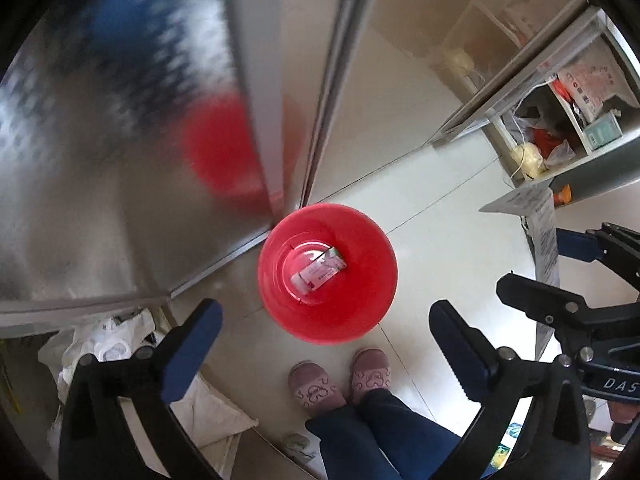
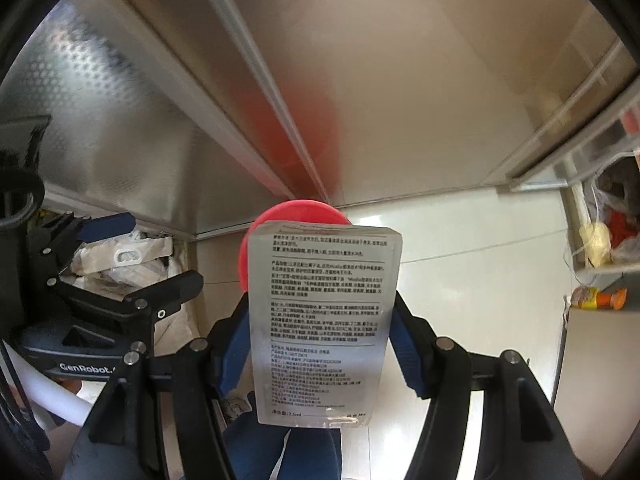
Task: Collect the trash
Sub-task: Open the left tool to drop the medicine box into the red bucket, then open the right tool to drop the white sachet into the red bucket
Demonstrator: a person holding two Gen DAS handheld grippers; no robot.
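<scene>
A red bin (image 1: 327, 272) stands on the tiled floor by a steel cabinet corner, with a small white and green wrapper (image 1: 318, 271) at its bottom. My left gripper (image 1: 326, 354) hangs open and empty above the bin's near side. My right gripper (image 2: 318, 340) is shut on a flat silvery packet (image 2: 322, 320) printed with black text, held upright. The red bin (image 2: 298, 210) shows just behind the packet's top. The right gripper with its packet (image 1: 544, 236) also shows at the right edge of the left wrist view.
Steel cabinet doors (image 1: 120, 180) rise behind the bin. White plastic bags (image 1: 108, 344) lie at the left by the cabinet foot. An open shelf unit (image 1: 560, 132) with bags and boxes stands at the right. The person's feet in pink slippers (image 1: 340, 380) stand just below the bin.
</scene>
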